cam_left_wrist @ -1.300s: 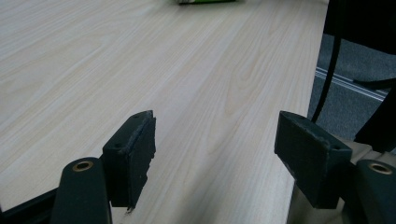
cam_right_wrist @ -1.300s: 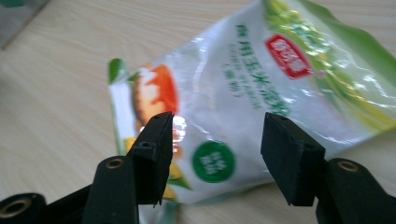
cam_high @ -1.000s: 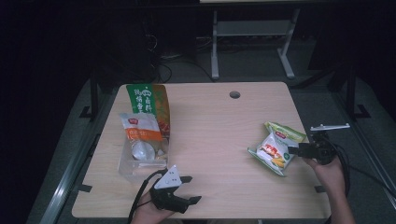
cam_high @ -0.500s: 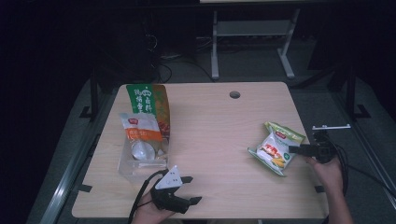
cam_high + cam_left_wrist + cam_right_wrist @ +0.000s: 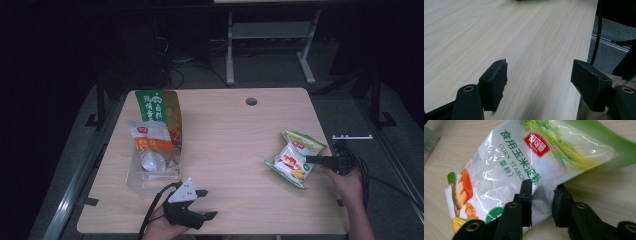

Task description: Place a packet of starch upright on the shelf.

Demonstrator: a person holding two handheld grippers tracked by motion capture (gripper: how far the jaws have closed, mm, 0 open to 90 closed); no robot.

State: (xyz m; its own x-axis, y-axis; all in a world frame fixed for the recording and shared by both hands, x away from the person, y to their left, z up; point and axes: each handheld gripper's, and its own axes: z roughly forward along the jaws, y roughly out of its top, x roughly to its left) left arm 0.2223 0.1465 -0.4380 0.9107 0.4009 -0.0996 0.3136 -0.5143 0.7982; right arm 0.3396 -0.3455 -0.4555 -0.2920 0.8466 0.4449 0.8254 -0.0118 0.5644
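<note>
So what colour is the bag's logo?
Red, with white characters, on the bag; the right gripper view shows it best.

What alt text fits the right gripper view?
The right gripper has just closed its two black jaws on the edge of a corn starch bag lying on a pale wooden table.

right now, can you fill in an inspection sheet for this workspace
surface: pale wooden table, round hole near the far edge.
job's things: corn starch bag lying at the right side.
clutter: clear bin at the left with an orange-white packet and a green-orange bag leaning in it.
grippers: right gripper jaws have just been closing, the bag's edge between them; left gripper open over bare wood.
cables: one trails from each gripper.
surroundings: dark floor, metal stand behind the table.
</note>
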